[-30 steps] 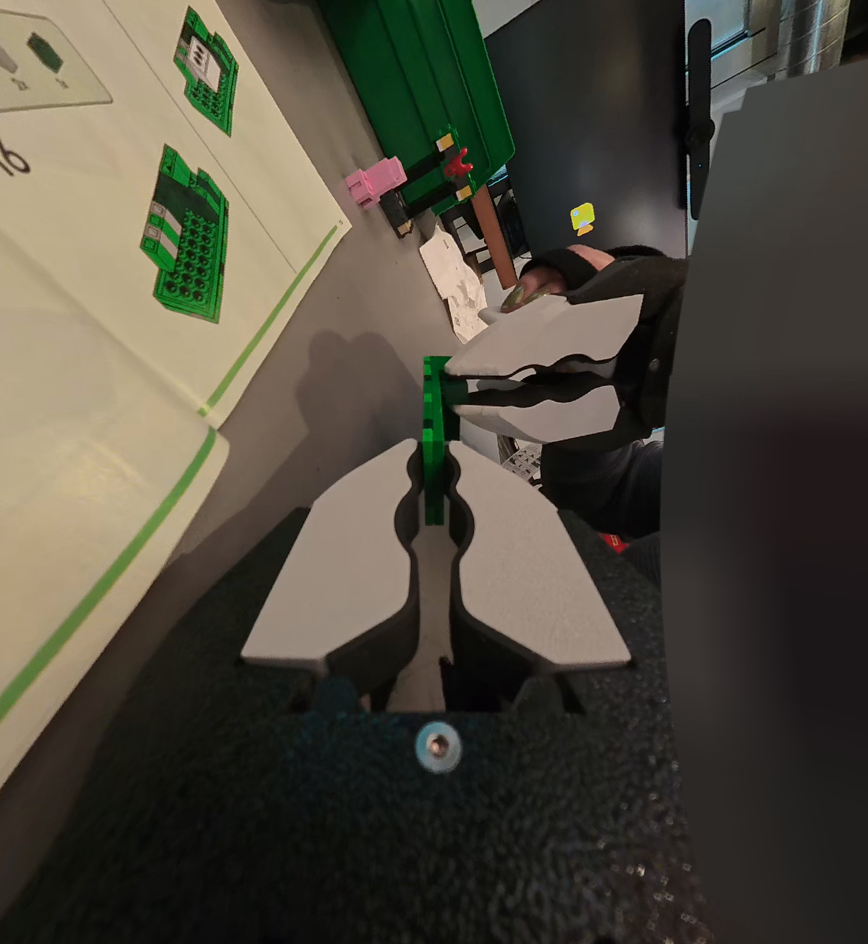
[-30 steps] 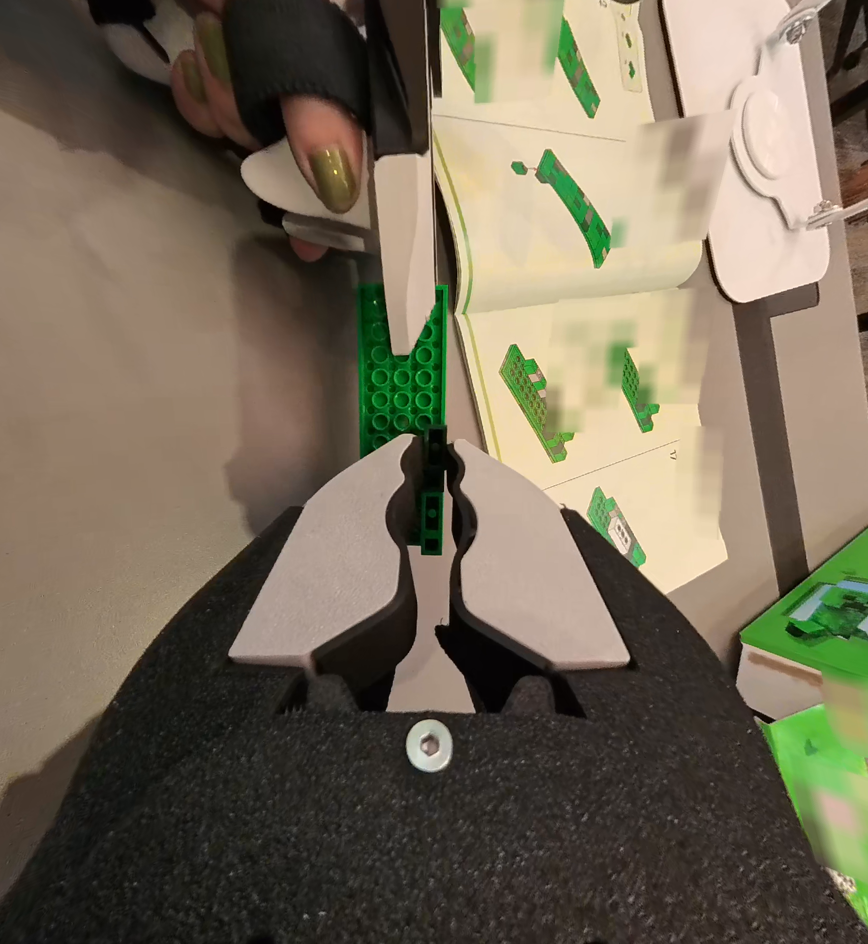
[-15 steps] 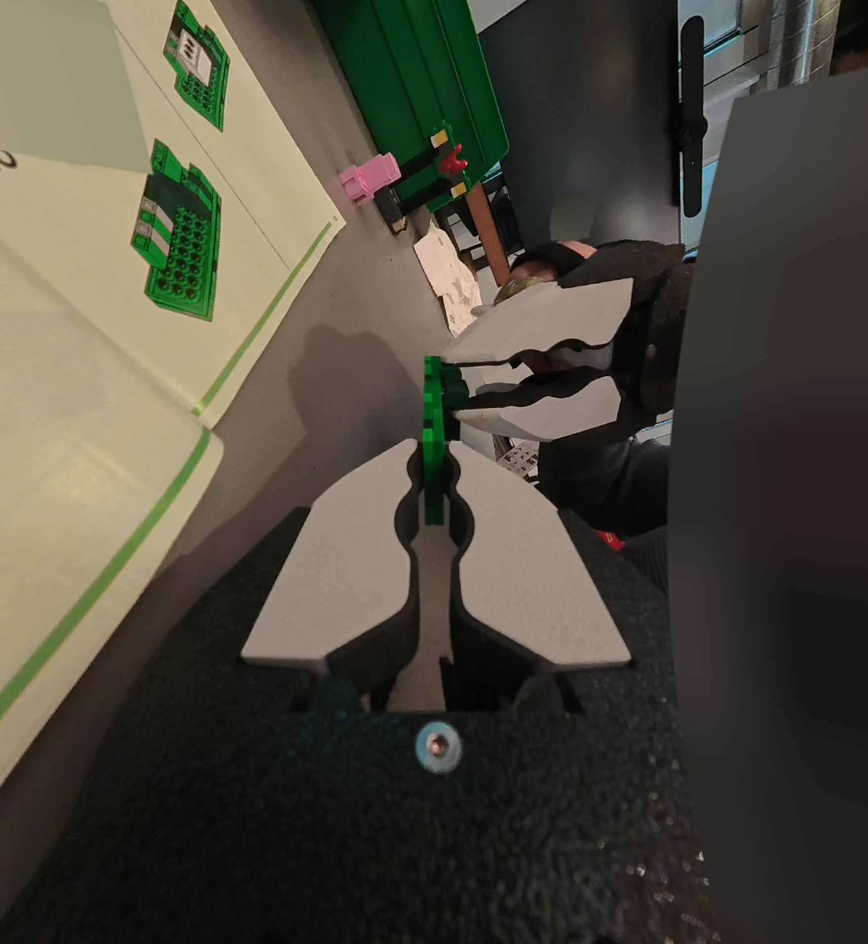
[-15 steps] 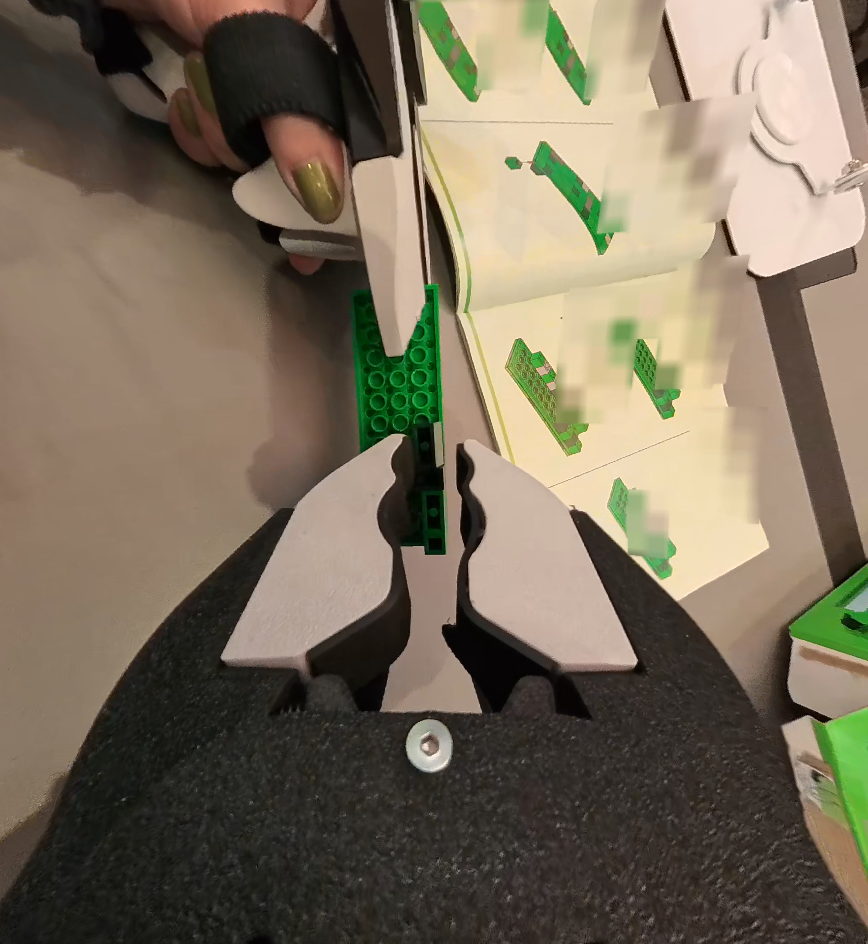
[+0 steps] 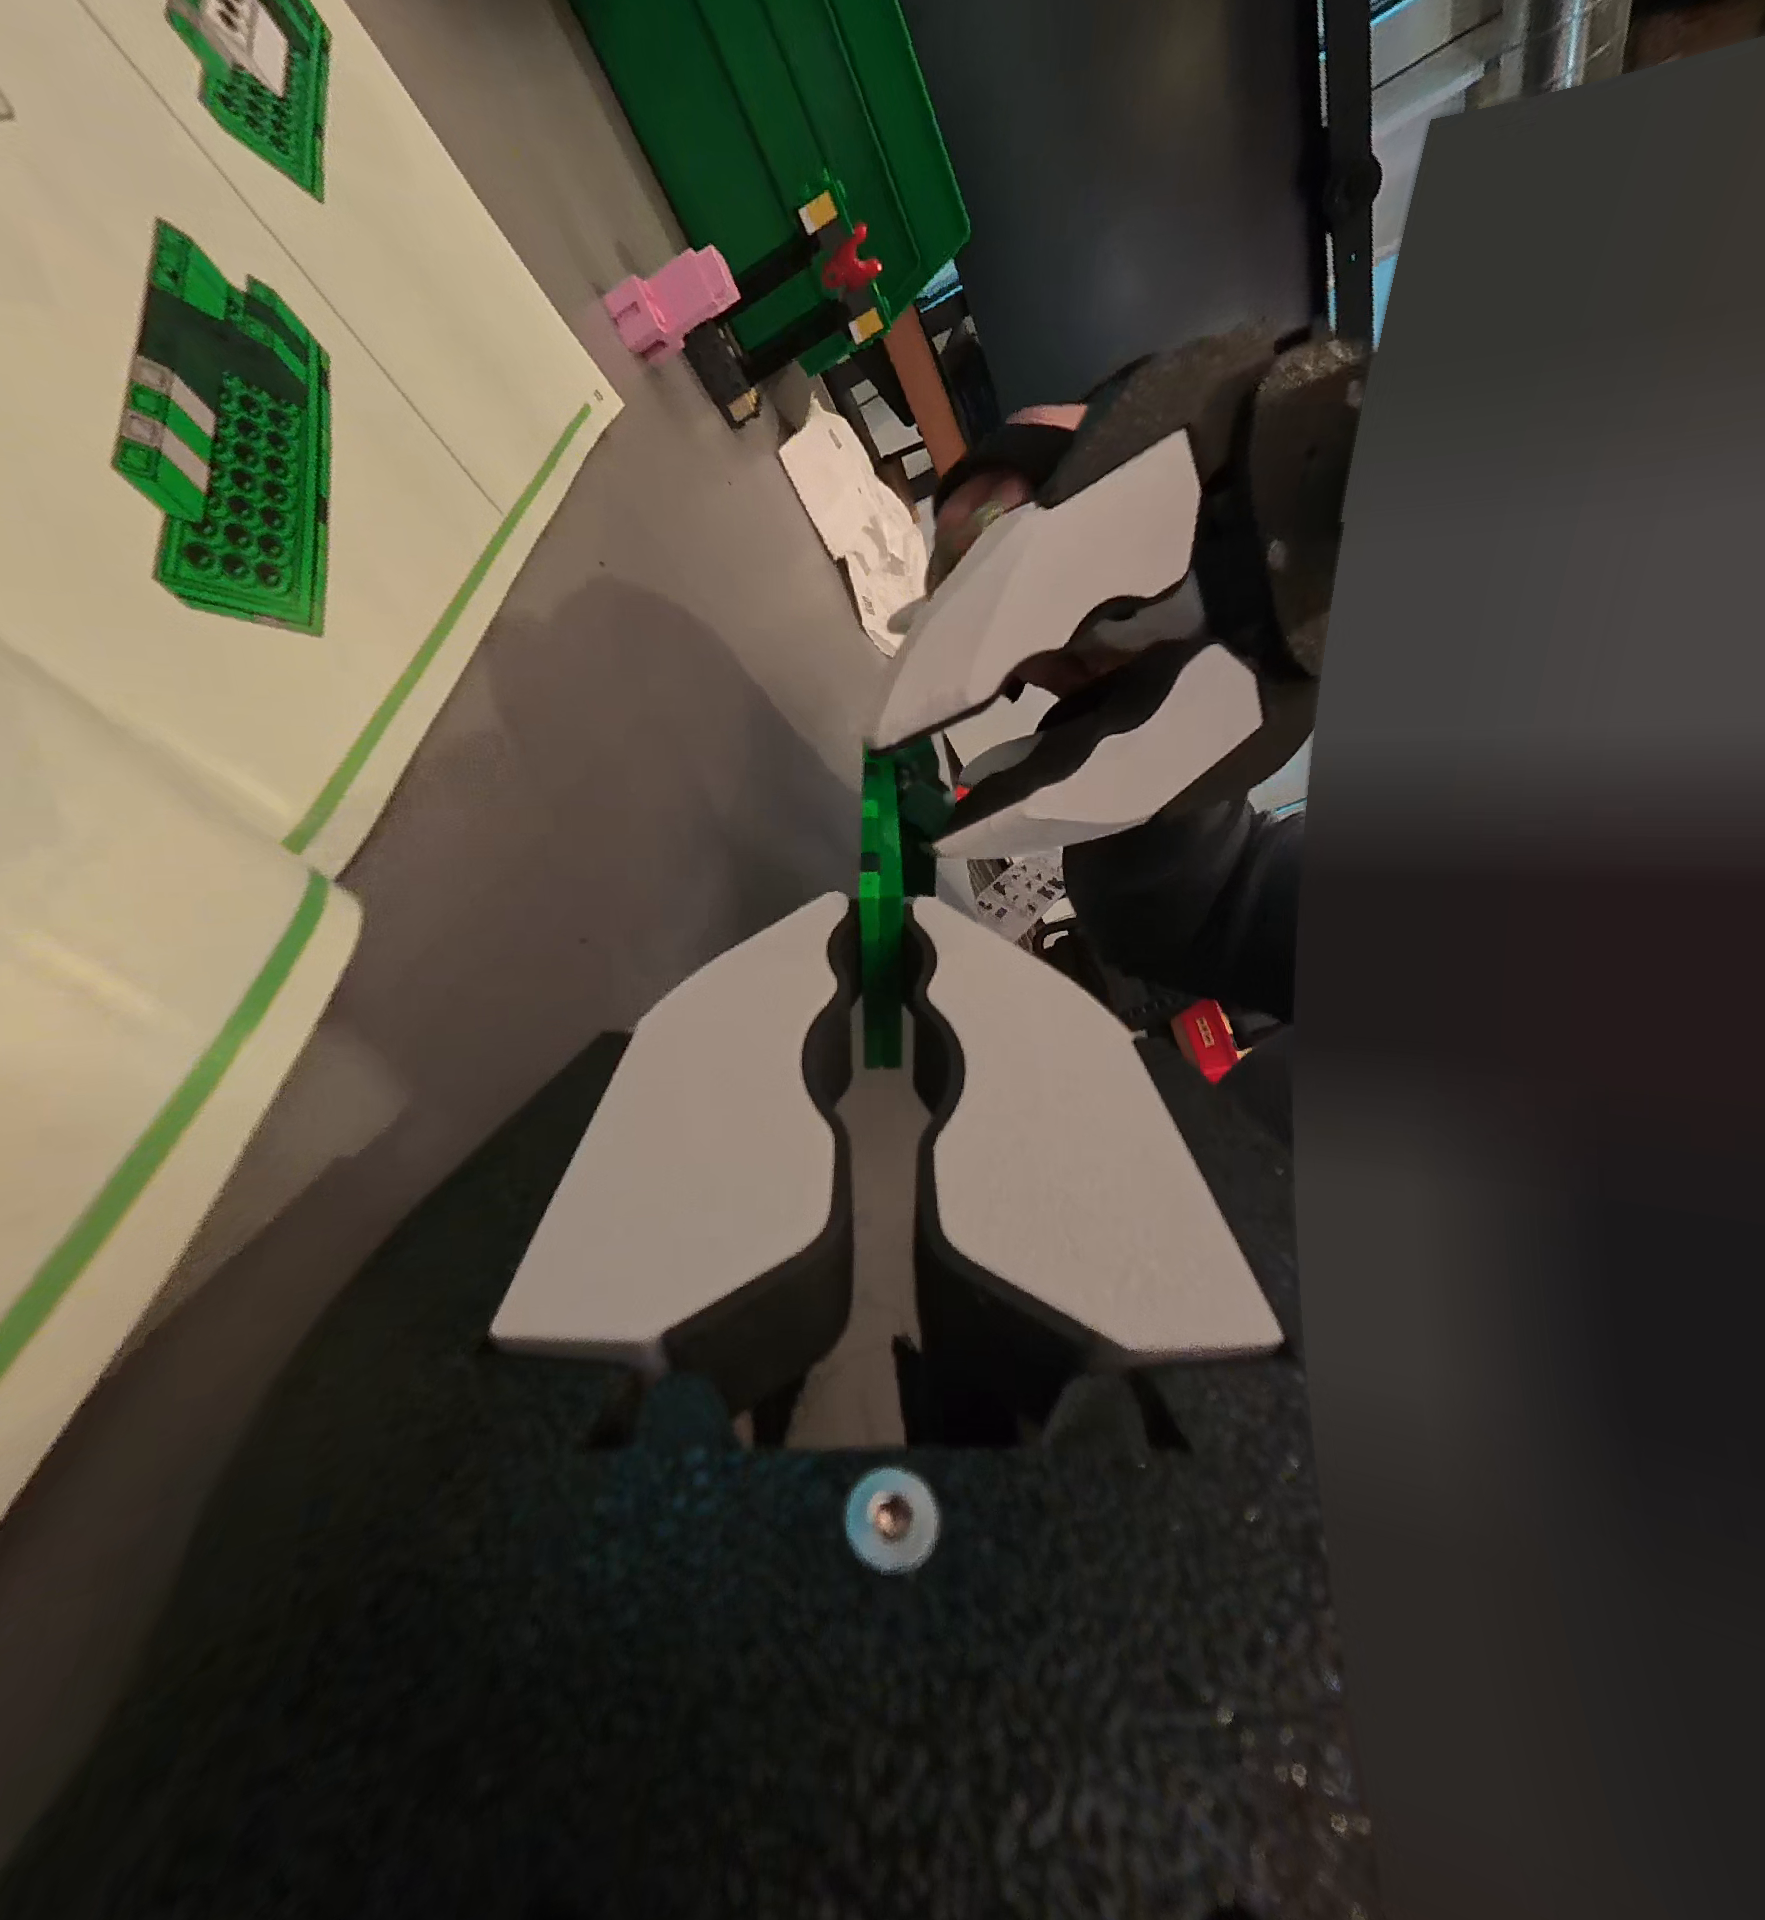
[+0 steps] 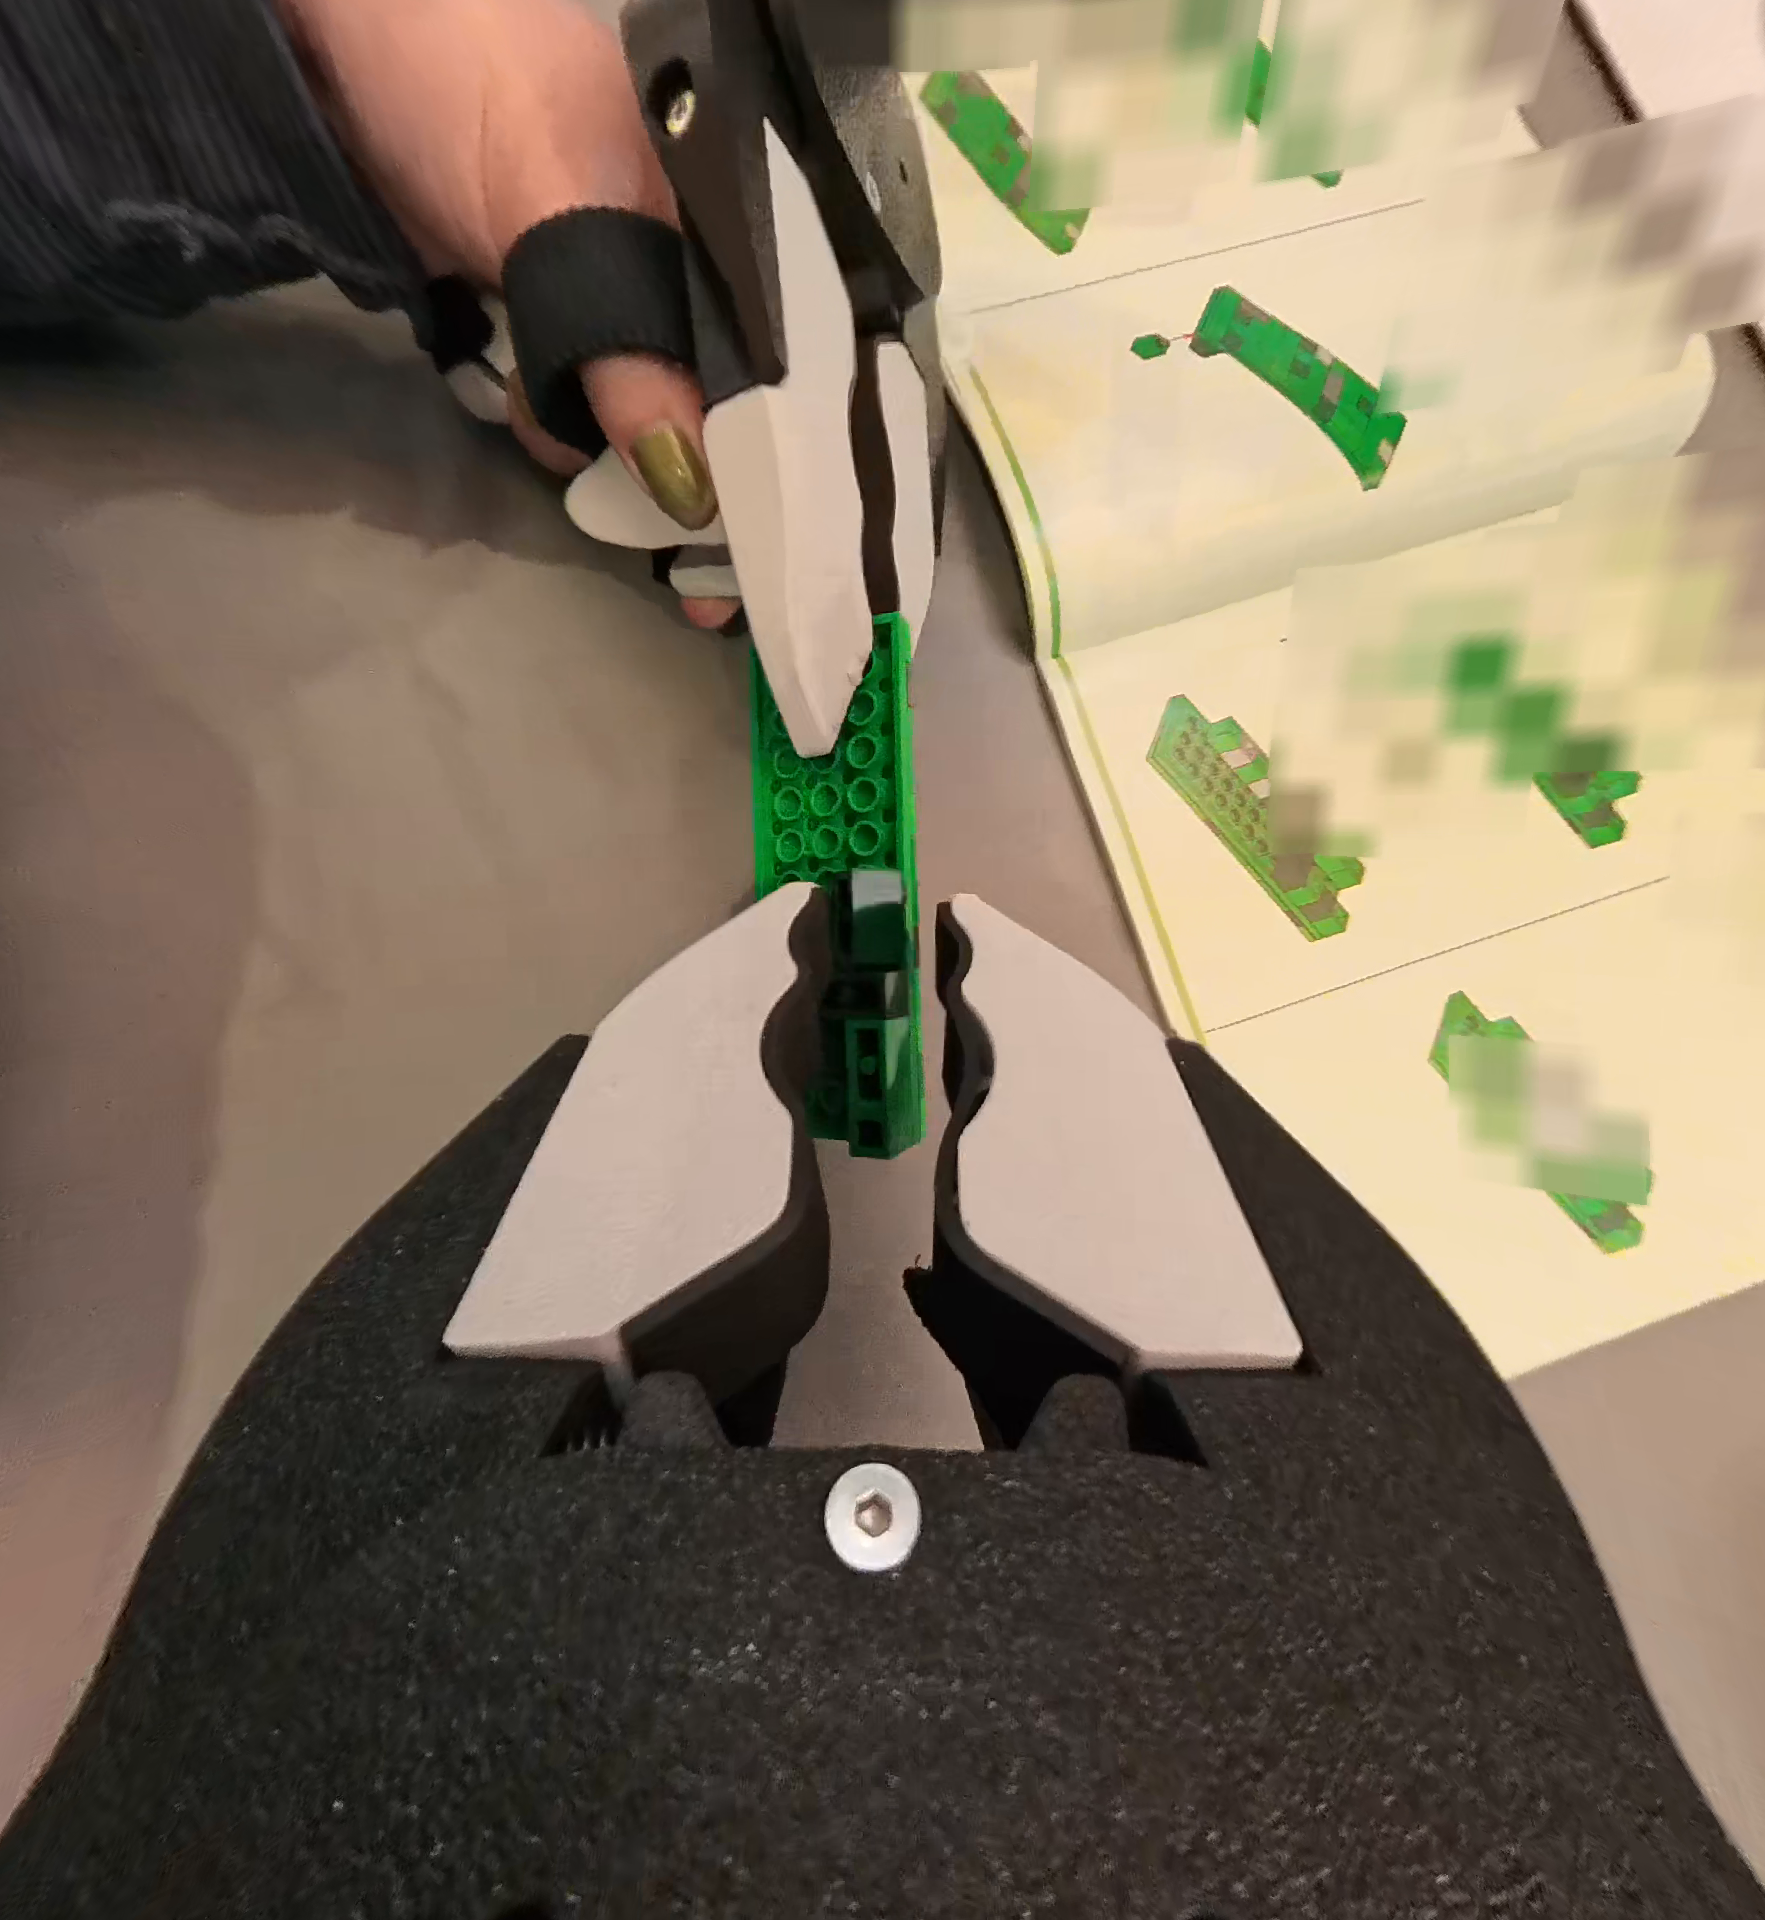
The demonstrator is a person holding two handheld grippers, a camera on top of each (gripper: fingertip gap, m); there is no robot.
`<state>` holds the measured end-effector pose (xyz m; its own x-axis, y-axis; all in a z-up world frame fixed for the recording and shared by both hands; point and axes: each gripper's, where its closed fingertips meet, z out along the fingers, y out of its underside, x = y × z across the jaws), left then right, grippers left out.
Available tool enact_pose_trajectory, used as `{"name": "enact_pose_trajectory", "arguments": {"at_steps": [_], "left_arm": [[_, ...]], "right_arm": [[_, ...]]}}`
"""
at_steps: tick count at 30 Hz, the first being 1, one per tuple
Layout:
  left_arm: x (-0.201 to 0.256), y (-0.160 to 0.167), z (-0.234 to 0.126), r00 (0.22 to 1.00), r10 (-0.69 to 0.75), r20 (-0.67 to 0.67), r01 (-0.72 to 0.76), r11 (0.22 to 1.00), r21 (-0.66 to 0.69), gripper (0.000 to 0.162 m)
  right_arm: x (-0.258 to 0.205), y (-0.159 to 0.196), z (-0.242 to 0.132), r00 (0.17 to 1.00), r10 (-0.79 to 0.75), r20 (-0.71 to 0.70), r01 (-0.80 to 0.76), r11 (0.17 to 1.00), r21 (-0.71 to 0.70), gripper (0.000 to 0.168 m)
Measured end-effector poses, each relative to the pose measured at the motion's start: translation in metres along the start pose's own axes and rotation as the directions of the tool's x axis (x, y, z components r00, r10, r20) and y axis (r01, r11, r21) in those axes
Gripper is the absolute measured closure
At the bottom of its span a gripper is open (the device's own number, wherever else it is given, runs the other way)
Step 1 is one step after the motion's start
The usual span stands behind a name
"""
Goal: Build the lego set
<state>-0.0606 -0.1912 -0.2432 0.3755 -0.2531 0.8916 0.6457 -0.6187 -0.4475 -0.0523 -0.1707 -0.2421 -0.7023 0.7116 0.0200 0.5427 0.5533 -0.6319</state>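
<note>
A bright green studded plate [image 6: 826,800] is held on edge above the grey table. My left gripper [image 5: 880,904] is shut on its near end, where the plate [image 5: 880,997] shows edge-on. In the right wrist view the left gripper [image 6: 862,675] grips the plate's far end. My right gripper [image 6: 873,899] is open, its fingers standing either side of the plate's near end. Dark green bricks [image 6: 873,935] sit on the plate there. In the left wrist view the right gripper [image 5: 907,795] gapes around that spot.
An open instruction booklet [image 5: 130,623] lies left of the plate and shows in the right wrist view [image 6: 1273,935]. A green box [image 5: 805,156], a pink piece [image 5: 670,307] and a white bag [image 5: 857,520] lie beyond. A dark panel [image 5: 1584,935] stands at right. A hand [image 6: 566,208] holds the left gripper. Less than 4 cm separates the two grippers' tips.
My right gripper was shut on a dark green brick against the plate; it has opened and drawn back a little. The brick stays on the plate. The left gripper keeps its hold.
</note>
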Motion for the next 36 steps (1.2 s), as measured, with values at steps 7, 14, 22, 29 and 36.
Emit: {"name": "enact_pose_trajectory", "arguments": {"at_steps": [7,14,22,29,36], "left_arm": [[0.007,0.004,0.001,0.999,0.040,-0.035,-0.041,0.999,-0.026,0.156],[0.011,0.005,0.001,0.997,0.058,-0.059,-0.060,0.998,-0.033,0.156],[0.014,0.008,0.002,0.995,0.075,-0.069,-0.078,0.996,-0.048,0.156],[0.012,0.004,0.000,0.996,0.056,-0.066,-0.057,0.998,-0.020,0.156],[0.006,-0.003,-0.002,0.999,0.015,-0.043,-0.014,0.999,0.028,0.156]], "right_arm": [[-0.011,0.001,-0.003,0.979,0.093,0.183,-0.093,0.996,-0.012,0.152],[-0.017,0.002,-0.004,0.966,0.103,0.238,-0.095,0.994,-0.046,0.149],[-0.020,0.002,-0.004,0.960,0.106,0.257,-0.095,0.994,-0.053,0.152],[-0.016,0.000,-0.007,0.983,0.043,0.180,-0.038,0.999,-0.029,0.147],[-0.009,0.000,-0.001,0.992,-0.123,-0.006,0.123,0.991,-0.058,0.142]]}}
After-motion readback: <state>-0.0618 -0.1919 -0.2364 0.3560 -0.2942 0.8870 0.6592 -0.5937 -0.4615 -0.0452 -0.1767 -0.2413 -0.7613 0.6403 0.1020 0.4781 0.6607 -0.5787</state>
